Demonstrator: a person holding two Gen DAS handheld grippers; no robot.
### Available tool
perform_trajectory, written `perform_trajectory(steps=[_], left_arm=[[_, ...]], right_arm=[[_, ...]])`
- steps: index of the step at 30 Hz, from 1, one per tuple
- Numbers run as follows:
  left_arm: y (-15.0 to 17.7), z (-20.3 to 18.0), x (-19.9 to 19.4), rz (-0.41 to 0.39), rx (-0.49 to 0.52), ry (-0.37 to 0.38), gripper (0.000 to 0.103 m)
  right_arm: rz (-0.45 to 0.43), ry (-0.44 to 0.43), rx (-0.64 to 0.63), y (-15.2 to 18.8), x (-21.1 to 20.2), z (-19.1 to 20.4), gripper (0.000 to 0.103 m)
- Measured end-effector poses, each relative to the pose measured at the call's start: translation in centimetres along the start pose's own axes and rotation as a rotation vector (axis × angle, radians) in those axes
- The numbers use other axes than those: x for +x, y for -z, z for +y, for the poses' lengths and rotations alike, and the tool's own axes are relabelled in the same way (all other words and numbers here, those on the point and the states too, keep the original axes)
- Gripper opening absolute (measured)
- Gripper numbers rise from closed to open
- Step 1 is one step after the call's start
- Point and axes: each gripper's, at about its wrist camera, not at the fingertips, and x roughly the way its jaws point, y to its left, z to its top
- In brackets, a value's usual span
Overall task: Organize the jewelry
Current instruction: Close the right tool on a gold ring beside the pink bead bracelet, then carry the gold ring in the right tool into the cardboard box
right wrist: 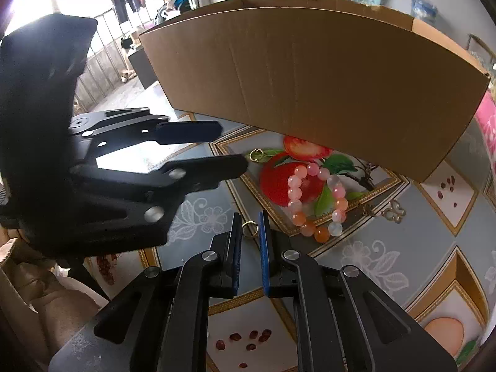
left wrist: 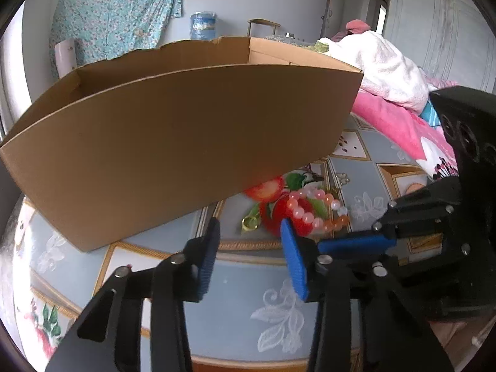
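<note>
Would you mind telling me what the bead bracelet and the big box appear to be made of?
Bead bracelet: glossy, translucent pink, orange and white beads, probably glass, stone or plastic. Box: matte brown corrugated cardboard, judging by its ragged torn top edge.

A patterned tablecloth (left wrist: pixel 235 291) with printed fruit and white leaf motifs covered the table. At two o'clock lay a pink blanket (left wrist: pixel 393 121) under a white towel (left wrist: pixel 384 65), while a floral turquoise cloth (left wrist: pixel 117 9) hung at eleven o'clock.

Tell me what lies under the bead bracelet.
The bead bracelet lies on the tablecloth, over its printed red fruit and green leaves. Cloth shows through the loop; what each bead covers is hidden.
</note>
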Motion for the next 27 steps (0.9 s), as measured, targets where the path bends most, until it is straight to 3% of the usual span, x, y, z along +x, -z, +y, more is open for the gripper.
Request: perform_trajectory(steps=[9, 16, 21, 27], left_arm=[[-0.2, -0.3, 2.1, 0.046, 0.028, -0.012, 0.021], [-0.4, -0.3, 2.5, 0.049, 0.039, -0.008, 0.020], [-0.4, -0.3, 2.6, 0.044, 0.040, -0.015, 0.011], [-0.4, -0.2, 2.4, 0.040, 0.038, -0.012, 0.009]], right_arm=[[-0.008, -0.036, 0.013, 0.6, -0.7, -1.3, 0.009], [-0.013, -0.058, 0.021, 0.6, -1.0, -2.2, 0.009], [-0.015, -0.063, 0.026, 0.3, -1.1, -2.3, 0.009], [-0.019, -0.065, 0.032, 0.3, -0.9, -2.4, 0.009]])
